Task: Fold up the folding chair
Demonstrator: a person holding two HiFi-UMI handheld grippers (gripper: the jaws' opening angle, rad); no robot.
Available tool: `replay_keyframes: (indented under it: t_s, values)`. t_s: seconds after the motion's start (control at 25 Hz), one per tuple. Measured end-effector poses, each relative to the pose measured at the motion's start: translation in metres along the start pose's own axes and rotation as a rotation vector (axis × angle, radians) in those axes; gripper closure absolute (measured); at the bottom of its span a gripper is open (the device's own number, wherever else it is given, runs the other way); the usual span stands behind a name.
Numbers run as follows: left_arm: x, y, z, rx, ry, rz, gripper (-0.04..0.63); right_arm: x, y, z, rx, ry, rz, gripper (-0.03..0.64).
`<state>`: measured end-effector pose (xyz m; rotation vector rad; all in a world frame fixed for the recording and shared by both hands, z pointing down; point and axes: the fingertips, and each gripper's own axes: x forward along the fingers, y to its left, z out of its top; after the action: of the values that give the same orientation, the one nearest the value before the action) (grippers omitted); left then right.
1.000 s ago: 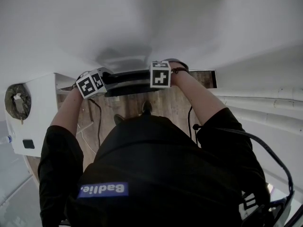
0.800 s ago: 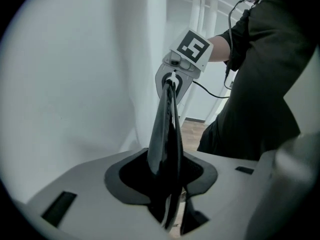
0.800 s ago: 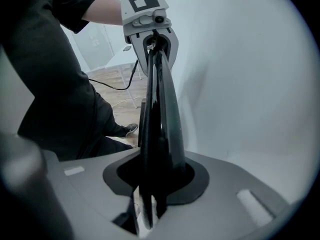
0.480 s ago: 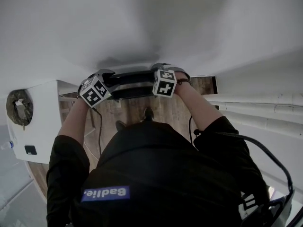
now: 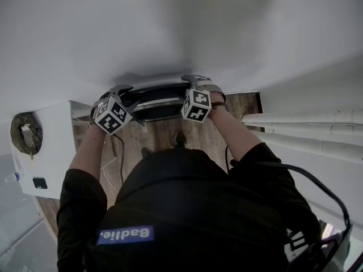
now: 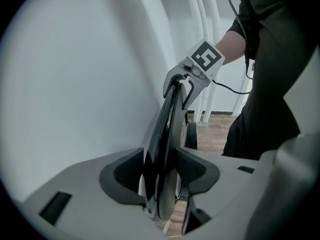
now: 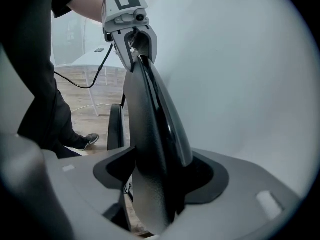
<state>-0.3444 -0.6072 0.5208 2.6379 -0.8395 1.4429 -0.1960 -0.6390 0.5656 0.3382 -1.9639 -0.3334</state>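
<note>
Black shirt fills the lower head view and blocks most of the floor. Wood floor shows past it, with a shoe and a black cable on it. White unit on the left, white pipes on the right. Left gripper and right gripper sit apart on the top edge of the folding chair. Both sets of fingers have just been opening, with the chair edge between them but not clamped. Chair is folded flat, upright, close against the white wall.
</note>
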Motion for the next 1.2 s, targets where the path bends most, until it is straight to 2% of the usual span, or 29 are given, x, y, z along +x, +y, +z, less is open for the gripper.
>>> replay_keyframes:
  t_s: [0.6, 1.2]
  values:
    - [0.007, 0.017, 0.003, -0.048, 0.066, 0.149, 0.403, -0.009, -0.023, -0.002, -0.039, 0.024, -0.299, 0.302]
    - [0.016, 0.047, 0.003, -0.110, 0.154, 0.328, 0.388, 0.008, -0.053, -0.002, 0.019, 0.079, -0.387, 0.285]
